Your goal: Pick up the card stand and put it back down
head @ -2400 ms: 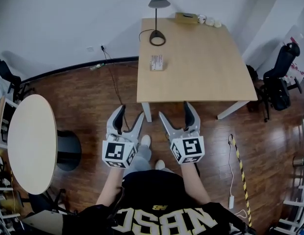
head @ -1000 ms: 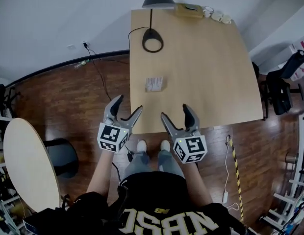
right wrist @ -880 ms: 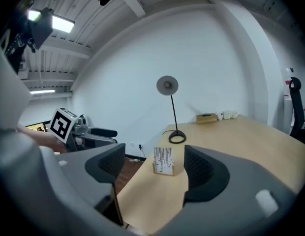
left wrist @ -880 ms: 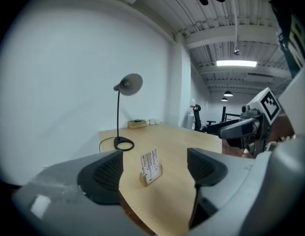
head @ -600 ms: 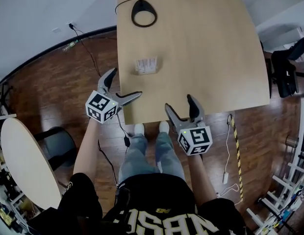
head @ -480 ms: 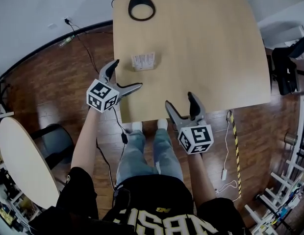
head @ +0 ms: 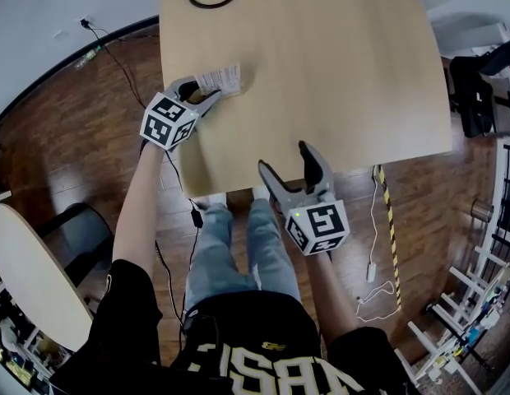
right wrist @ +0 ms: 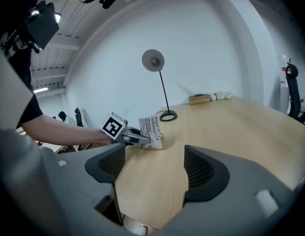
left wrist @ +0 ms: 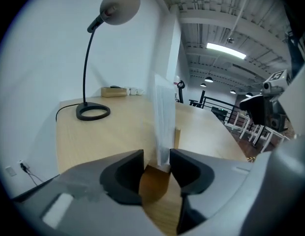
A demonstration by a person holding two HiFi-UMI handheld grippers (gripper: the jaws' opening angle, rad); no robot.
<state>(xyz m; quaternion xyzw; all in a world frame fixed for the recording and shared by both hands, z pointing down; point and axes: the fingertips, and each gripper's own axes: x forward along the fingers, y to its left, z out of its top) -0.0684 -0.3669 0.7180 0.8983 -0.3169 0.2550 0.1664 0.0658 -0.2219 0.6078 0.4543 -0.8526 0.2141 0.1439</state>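
While the left gripper closes its dark pads, the card stand sits between them by its small wooden block base | stand: upright white card, printed rows too small to read, on the pale woodgrain table near its left edge | right gripper: jaws wide apart, empty.

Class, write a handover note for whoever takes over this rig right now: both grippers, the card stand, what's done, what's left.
Left gripper: jaws closing on the wooden base of the card stand.
Right gripper: open, empty, over the near edge of the table.
Card stand: upright on the table, near its left edge.
Done: reach and grip.
Left: lift the stand, set it back down, let go.
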